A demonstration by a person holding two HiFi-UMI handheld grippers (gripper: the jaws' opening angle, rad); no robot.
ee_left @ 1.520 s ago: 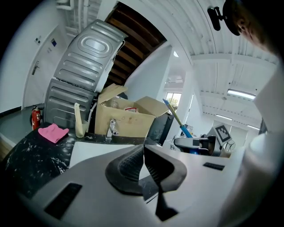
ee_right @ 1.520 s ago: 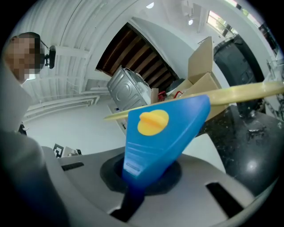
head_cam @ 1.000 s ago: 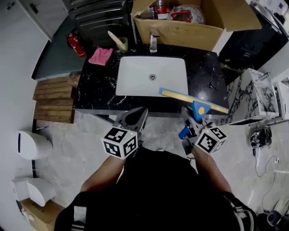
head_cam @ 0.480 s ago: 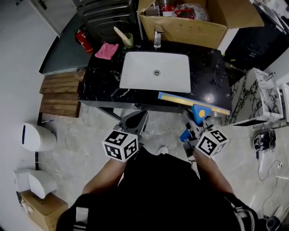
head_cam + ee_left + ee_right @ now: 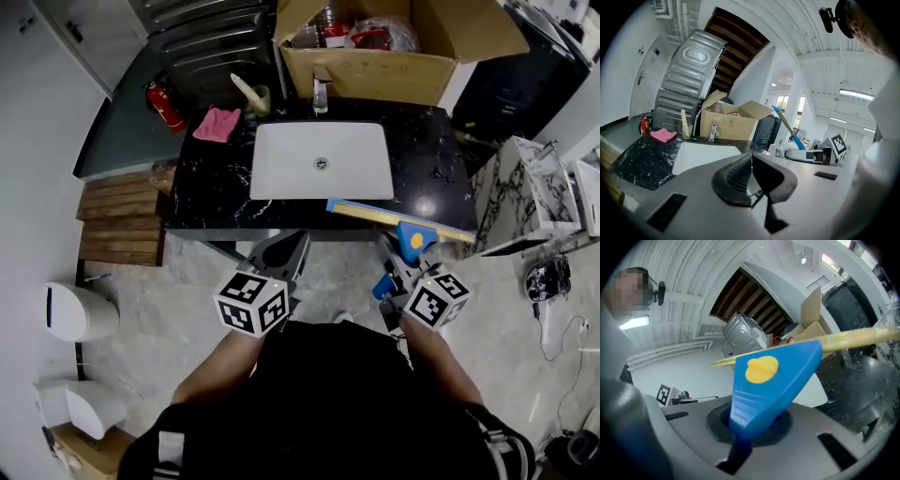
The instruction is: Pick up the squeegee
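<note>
Black marble counter (image 5: 216, 187) with a white sink (image 5: 281, 159) fills the scene, a cardboard box (image 5: 375, 66) along its back edge and a pink cloth (image 5: 217, 124) at the back left corner. The squeegee (image 5: 394, 216) lies across the view of the front right edge, seemingly lifted clear. The right gripper (image 5: 401, 270) has its 2 jaws clamped on the blue handle, just below the wedge-shaped head. The left gripper (image 5: 279, 251) has its jaws pressed together on nothing. The tool looks light and rigid, though its long blade should lever against a grip. Smooth plastic may twist, so a hold near the head seems wisest.
</note>
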